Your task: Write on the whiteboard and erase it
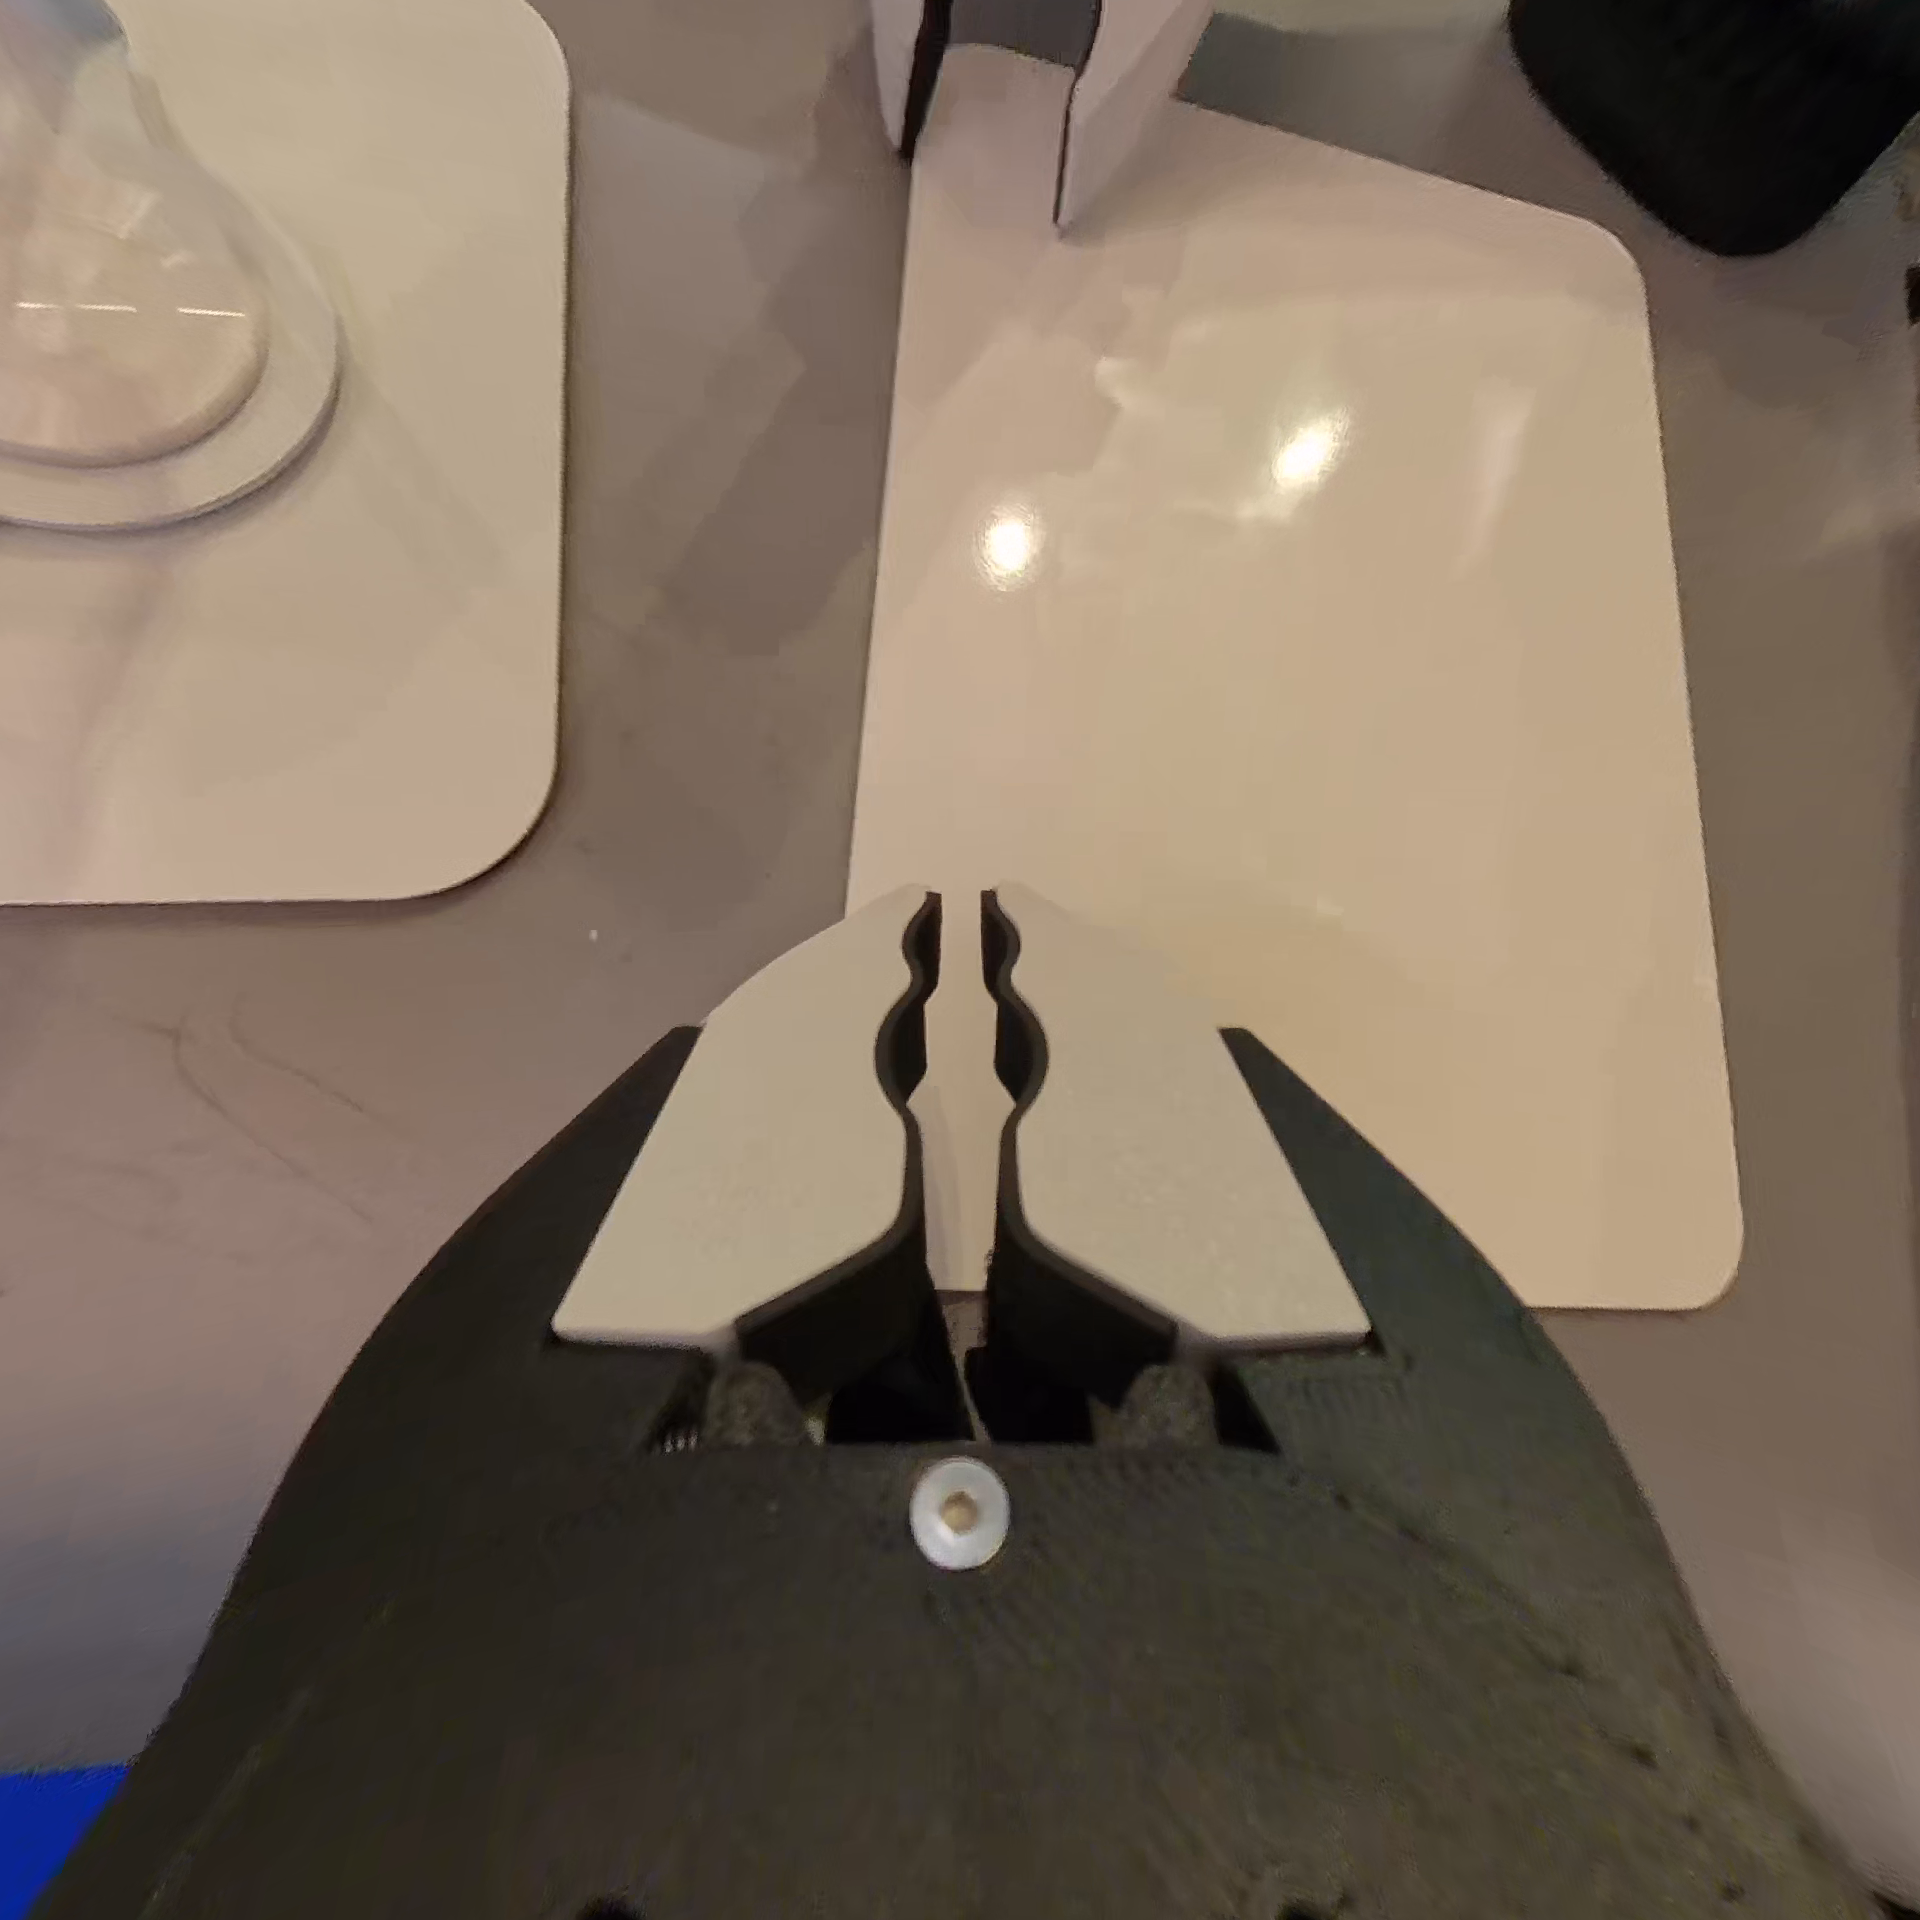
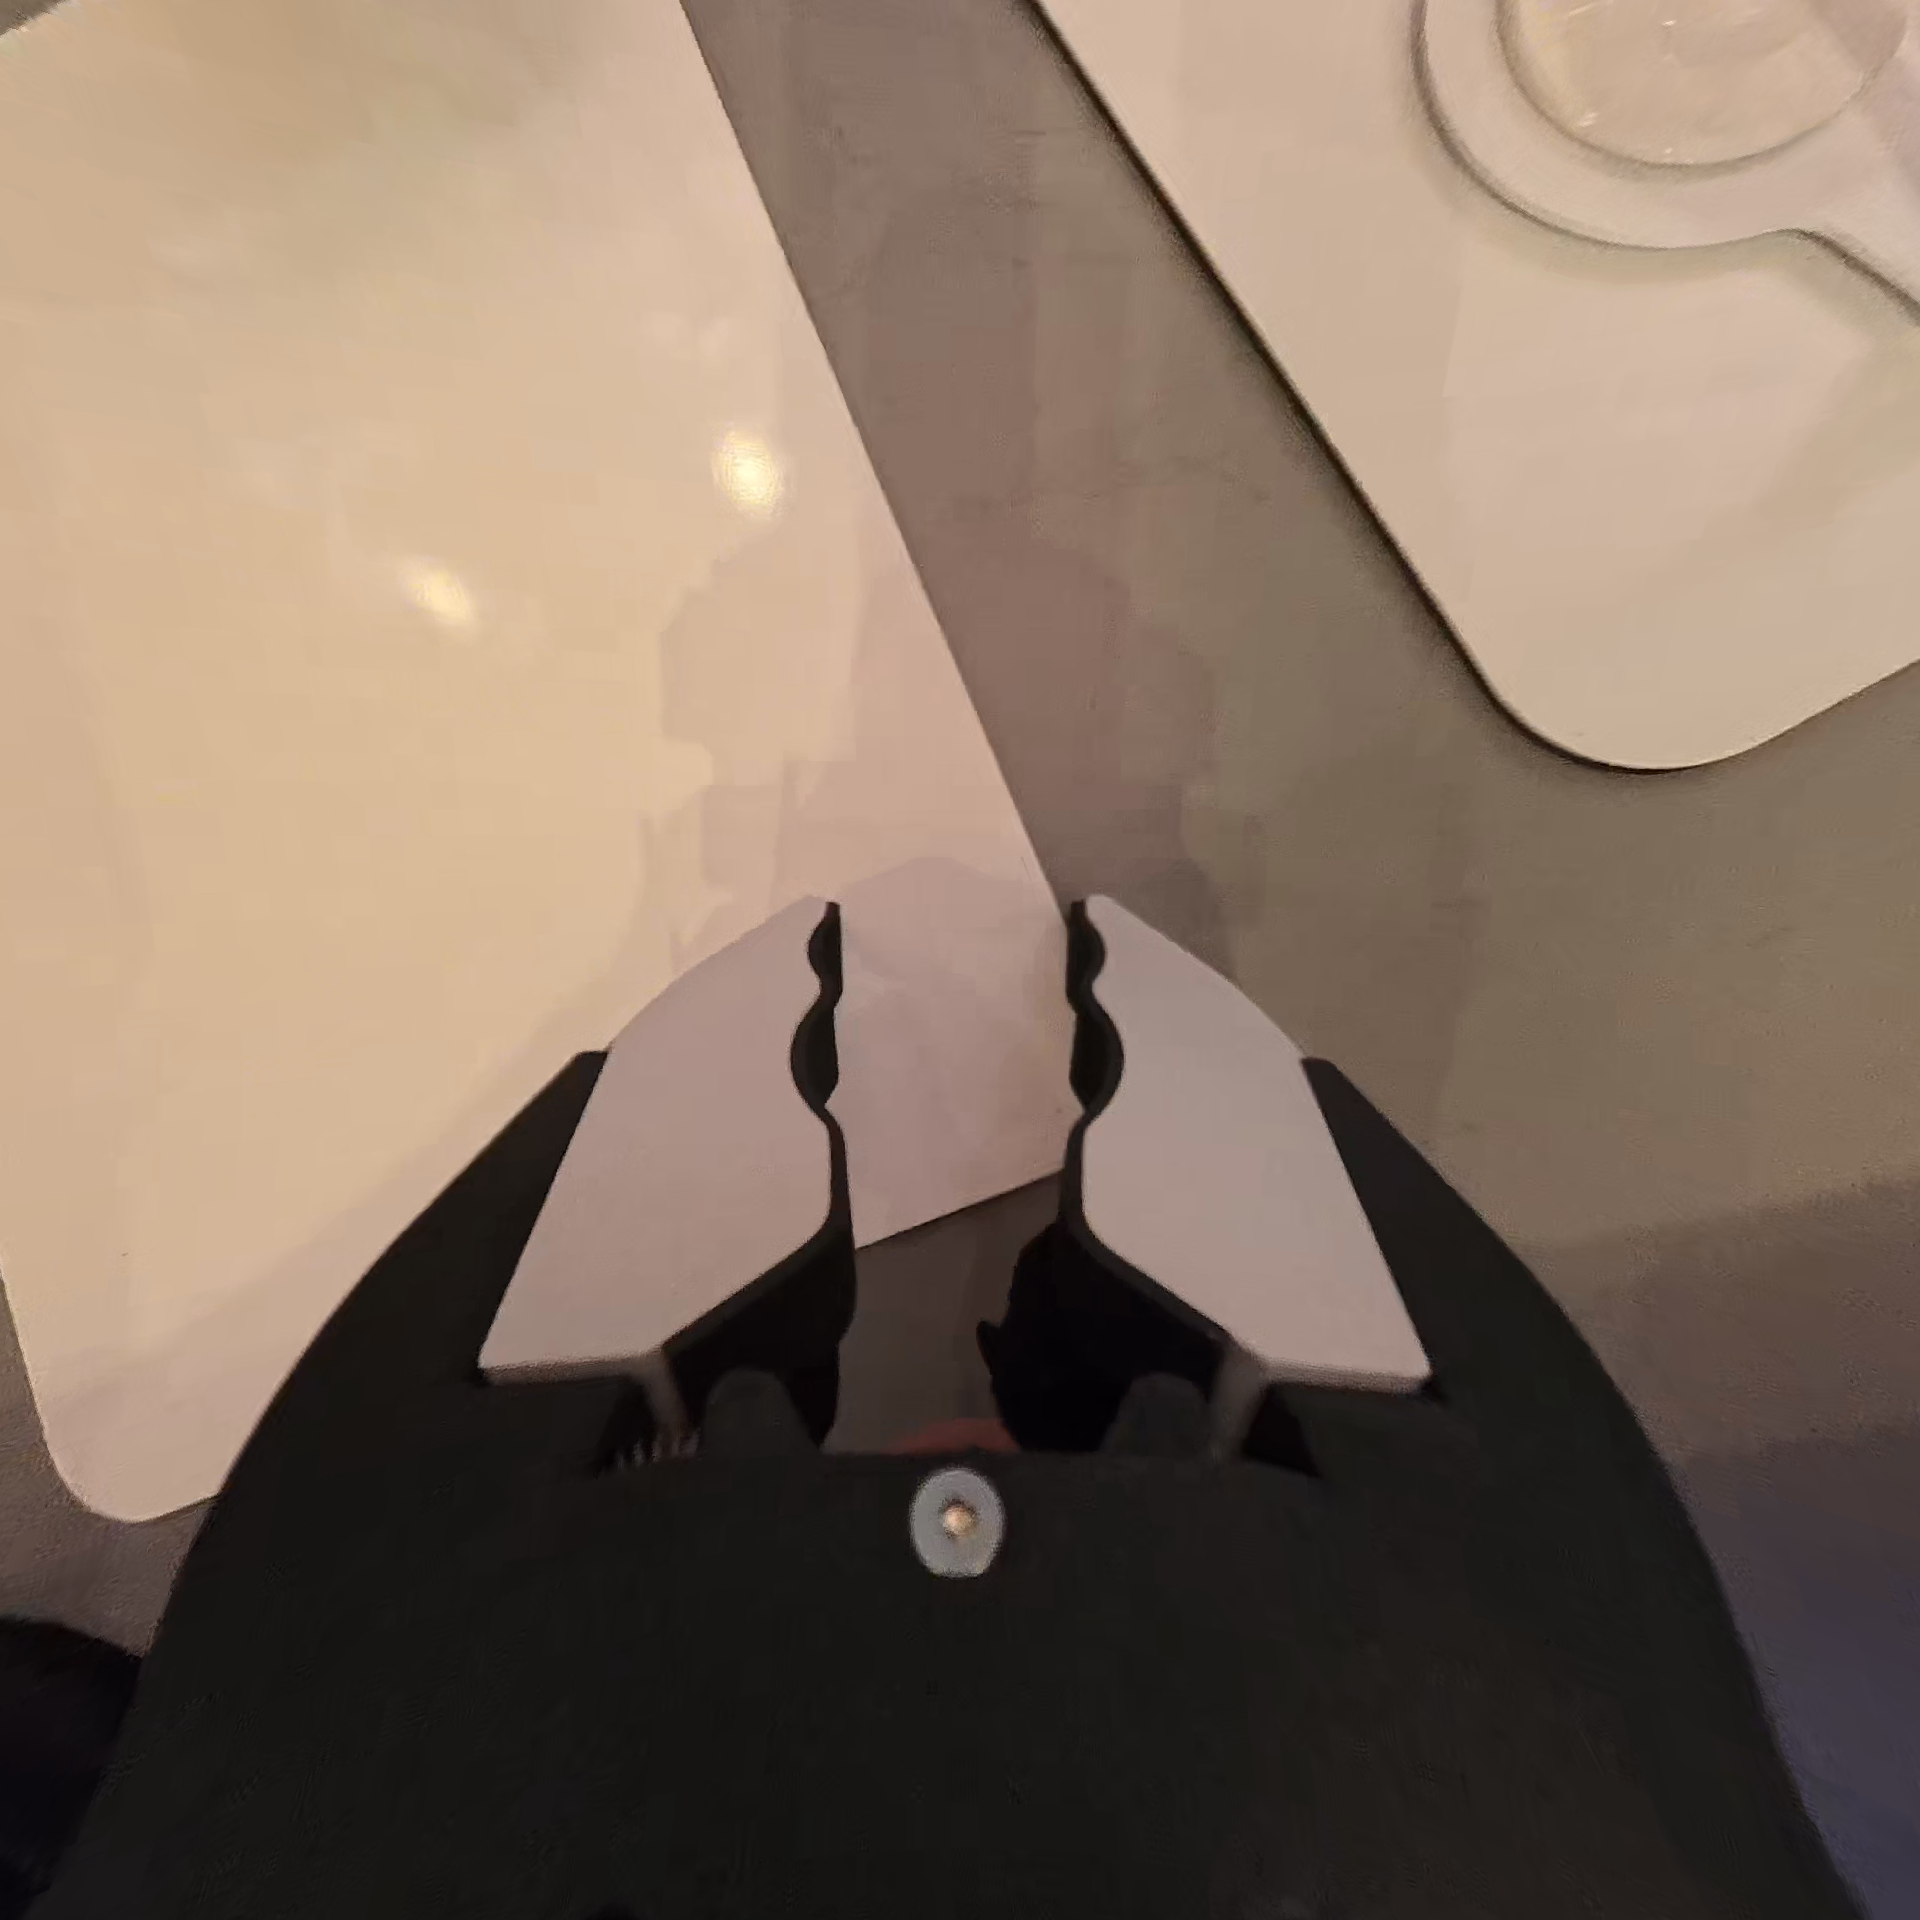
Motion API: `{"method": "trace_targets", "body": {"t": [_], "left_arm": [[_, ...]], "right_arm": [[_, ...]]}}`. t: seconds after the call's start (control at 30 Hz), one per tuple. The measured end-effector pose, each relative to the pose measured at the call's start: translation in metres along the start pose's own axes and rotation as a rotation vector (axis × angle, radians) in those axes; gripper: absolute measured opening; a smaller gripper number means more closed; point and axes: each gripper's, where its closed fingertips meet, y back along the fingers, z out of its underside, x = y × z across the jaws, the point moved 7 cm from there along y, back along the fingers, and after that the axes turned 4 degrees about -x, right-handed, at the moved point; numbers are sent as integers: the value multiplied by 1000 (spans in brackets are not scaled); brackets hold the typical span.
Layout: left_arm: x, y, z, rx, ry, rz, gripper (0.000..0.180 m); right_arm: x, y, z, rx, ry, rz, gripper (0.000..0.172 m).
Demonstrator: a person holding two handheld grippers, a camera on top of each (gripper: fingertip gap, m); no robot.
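Observation:
A blank glossy whiteboard (image 1: 1299, 727) lies flat on the grey table, with lamp glints on it; it also shows in the right wrist view (image 2: 364, 623). My left gripper (image 1: 961, 899) hovers over the board's near left part. Its fingers stand a narrow slit apart with nothing between them. My right gripper (image 2: 954, 909) is open and empty over the board's edge near a corner. Its white fingers also show in the left wrist view at the board's far edge (image 1: 982, 187).
A second white board (image 1: 260, 623) lies to the left, across a strip of grey table (image 1: 727, 520), with a clear glass piece (image 1: 125, 312) on it; both show in the right wrist view (image 2: 1558, 468) (image 2: 1662, 73). A black object (image 1: 1714, 114) sits at the far right.

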Motion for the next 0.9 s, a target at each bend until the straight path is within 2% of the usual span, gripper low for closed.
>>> {"method": "trace_targets", "body": {"t": [0.13, 0.17, 0.2, 0.27, 0.33, 0.5, 0.63, 0.73, 0.83, 0.9], "left_arm": [[2, -3, 2, 6, 31, 46, 8], [1, -5, 4, -6, 33, 45, 8], [0, -7, 5, -15, 29, 37, 8], [1, -10, 7, -23, 31, 45, 8], [2, -12, 6, -26, 27, 47, 8], [5, 0, -6, 41, -17, 0, 9], [7, 39, -25, 161, -31, -110, 19], [4, 77, -31, 256, -22, -254, 25], [2, 122, -23, 310, 23, -426, 36], [1, 155, -8, 345, 75, -561, 43]], "right_arm": [[-3, 0, 2, 7, -16, -1, 44], [-7, 1, 3, 0, -13, -15, 42], [-11, 2, 5, -20, -1, -46, 31], [-15, 1, 5, -3, -4, -64, 27], [-15, -1, 3, 10, -3, -83, 30], [-9, 20, -7, 49, 15, -27, 53], [0, 78, -23, 186, 44, 179, 64], [15, 130, -15, 251, -22, 399, 70], [36, 186, 18, 245, -187, 653, 74], [53, 227, 57, 214, -314, 872, 77]]}}
